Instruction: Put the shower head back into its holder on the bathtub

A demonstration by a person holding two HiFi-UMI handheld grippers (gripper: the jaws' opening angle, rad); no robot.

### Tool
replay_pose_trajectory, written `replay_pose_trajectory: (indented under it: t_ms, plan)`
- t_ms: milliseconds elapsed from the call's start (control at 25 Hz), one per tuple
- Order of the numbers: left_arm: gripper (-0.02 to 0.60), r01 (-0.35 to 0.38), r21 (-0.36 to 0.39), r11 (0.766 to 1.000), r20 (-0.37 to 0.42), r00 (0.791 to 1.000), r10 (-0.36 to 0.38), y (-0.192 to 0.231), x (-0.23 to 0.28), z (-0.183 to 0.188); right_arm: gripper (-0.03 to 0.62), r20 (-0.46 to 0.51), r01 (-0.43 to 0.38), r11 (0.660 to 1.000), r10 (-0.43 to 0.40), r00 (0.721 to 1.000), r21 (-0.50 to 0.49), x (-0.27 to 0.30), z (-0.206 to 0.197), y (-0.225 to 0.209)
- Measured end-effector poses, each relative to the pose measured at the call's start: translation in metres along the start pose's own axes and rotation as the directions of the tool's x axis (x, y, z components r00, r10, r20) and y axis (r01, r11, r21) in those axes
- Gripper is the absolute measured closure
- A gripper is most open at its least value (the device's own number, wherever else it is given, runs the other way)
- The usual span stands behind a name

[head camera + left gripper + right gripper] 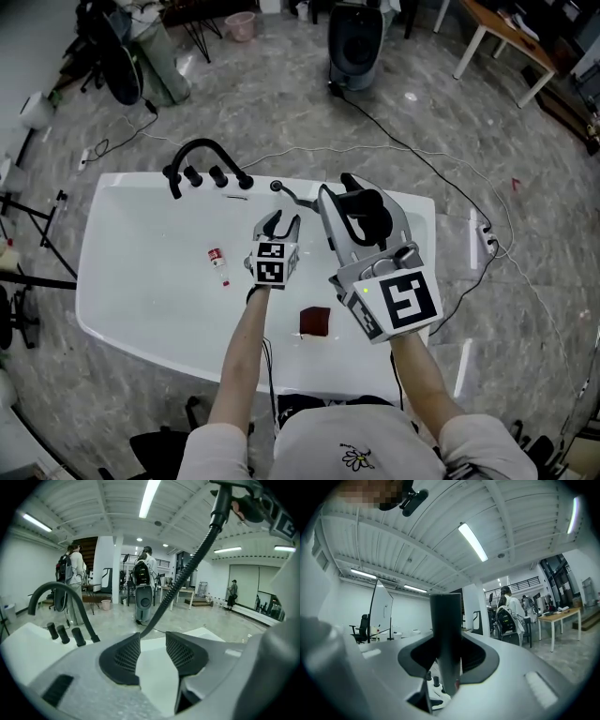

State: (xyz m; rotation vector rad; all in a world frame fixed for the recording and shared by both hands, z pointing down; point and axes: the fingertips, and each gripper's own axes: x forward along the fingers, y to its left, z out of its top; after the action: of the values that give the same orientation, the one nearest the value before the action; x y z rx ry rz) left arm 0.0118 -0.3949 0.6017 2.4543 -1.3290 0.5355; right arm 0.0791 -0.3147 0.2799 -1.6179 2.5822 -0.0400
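While the head view looked down on the white bathtub [141, 291], the left gripper [280, 223] hung over the middle of the tub with its jaws spread and nothing in them. Just to its right, the right gripper [342, 202] had the black shower head [367, 211] in its jaws, held above the tub's right part. A dark hose [295, 197] ran from there toward the far rim. The black faucet [202, 148] arched over the far left rim with its knobs [204, 175] in a row beside it. A small bottle [217, 265] lay on the tub floor to the left, and a dark red square [316, 321] sat nearer to the person.

From the left gripper view, the jaws stood apart around bare white tub, and the hose climbed up and right to the shower head.

From the right gripper view, the jaws were clamped on the shower head's dark handle [446, 630], which stood upright between them.
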Motion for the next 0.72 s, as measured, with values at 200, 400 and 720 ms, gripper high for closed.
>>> replay_pose_trajectory:
  t_ms: [200,400,720]
  plan:
    - [0.496,-0.068,-0.069,0.995,0.058,0.996,0.072,0.023,-0.028,-0.007,0.471,-0.030,-0.018,1.000,0.018,0.999,0.017,0.030,-0.037,-0.001]
    - [0.584,-0.120,-0.127,0.985,0.155,0.978,0.139,0.053,-0.060,0.002,0.471,-0.098,-0.035,0.999,0.033,0.995,-0.015,0.076,-0.090,0.012]
    - [0.584,-0.155,-0.285,0.946,0.198,0.956,0.216,0.107,-0.082,-0.021,0.471,-0.213,-0.006,1.000,0.006,0.977,0.002,0.143,-0.183,0.017]
